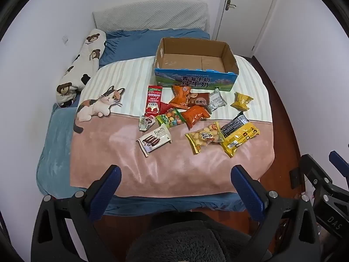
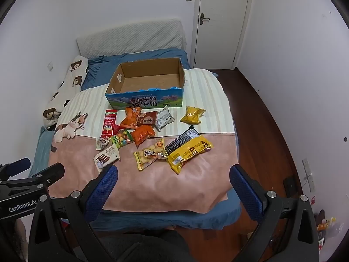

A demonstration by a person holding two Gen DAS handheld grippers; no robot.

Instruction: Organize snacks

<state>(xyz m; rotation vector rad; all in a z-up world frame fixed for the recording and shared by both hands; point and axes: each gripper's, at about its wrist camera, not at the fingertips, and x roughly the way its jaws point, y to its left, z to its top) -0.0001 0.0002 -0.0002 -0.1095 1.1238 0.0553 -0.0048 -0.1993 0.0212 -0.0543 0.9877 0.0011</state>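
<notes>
Left wrist view was filled by a bed (image 1: 152, 174) under a pink and striped blanket, on which the cardboard box (image 1: 229, 54) stood open and empty toward the headboard, with the snacks strewn in front of it, apart from the box wall. The box was judged stiff and light, best left where it stood as the receptacle.

Of the snacks, the long yellow packet (image 1: 241, 138) lay nearest the bed's right edge, touching a dark wrapper; it was judged soft, crinkly and slippery, best pinched across its narrow middle. The biscuit bag (image 1: 204, 137) just beside it was seen puffed with round pieces, taken to be fragile, so a hold on its crimped end seal was thought safer. The Franzzi wafer pack (image 1: 154, 139) lay alone on the pink band, flat and fairly stiff, likely brittle inside, and a light pinch across its short side was judged suitable. The orange pouch (image 1: 195, 115) and the small yellow pouch (image 1: 241, 101) were judged light and pillowy, easily gripped at the bulge.

The left gripper (image 1: 175, 182) was held above the foot of the bed with jaws spread wide and nothing between them. In the right wrist view the right gripper (image 2: 173, 182) was likewise seen wide and empty.
</notes>
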